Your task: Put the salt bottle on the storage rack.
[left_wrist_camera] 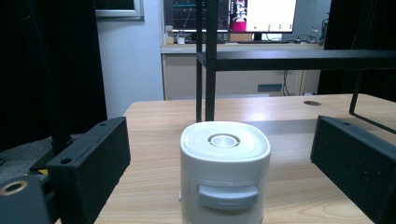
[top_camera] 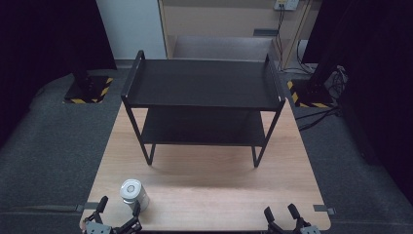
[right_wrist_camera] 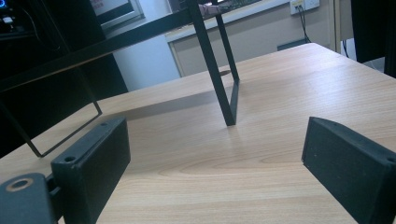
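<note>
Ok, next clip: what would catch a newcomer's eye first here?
The black two-tier rack dominates the middle and far part of the wooden table, both shelves bare. Next comes the small white canister standing upright near the front left edge, sitting between the open jaws of the left gripper. The right gripper waits open at front right.
</note>
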A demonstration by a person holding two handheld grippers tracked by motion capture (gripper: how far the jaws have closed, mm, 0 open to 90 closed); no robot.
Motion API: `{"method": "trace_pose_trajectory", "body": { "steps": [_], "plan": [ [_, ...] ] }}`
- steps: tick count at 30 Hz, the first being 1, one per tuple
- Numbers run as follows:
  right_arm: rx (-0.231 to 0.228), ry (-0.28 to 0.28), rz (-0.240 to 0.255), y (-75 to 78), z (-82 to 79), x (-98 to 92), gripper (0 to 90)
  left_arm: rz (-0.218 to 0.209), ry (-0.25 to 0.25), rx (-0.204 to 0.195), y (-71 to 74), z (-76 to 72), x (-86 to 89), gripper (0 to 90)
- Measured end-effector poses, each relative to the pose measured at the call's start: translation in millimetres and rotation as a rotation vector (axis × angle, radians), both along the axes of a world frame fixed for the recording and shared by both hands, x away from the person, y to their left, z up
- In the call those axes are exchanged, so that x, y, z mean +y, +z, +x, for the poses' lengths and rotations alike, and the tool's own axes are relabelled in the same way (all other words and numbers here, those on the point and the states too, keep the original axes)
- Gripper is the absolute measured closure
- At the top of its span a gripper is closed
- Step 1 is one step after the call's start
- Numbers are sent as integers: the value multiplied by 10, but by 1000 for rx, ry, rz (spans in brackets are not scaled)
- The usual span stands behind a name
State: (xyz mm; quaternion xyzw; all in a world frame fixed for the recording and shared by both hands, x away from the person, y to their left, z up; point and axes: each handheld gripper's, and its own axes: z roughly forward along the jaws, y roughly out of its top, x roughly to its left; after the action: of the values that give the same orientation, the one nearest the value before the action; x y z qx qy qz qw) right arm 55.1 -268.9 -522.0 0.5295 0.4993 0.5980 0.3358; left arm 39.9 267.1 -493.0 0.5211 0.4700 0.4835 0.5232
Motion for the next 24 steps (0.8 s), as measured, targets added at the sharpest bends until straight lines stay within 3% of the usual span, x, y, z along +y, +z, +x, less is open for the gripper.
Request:
{"method": "trace_pose_trajectory", "body": {
  "steps": [12, 24],
  "plan": [
    [-9, -4, 2, 6, -67, -33, 77, 5, -3, 0, -70, 8, -23, 31],
    [-4, -16, 5, -10, -104, -69, 76, 31, 3, 57, -146, 210, -81, 31]
  ]
}}
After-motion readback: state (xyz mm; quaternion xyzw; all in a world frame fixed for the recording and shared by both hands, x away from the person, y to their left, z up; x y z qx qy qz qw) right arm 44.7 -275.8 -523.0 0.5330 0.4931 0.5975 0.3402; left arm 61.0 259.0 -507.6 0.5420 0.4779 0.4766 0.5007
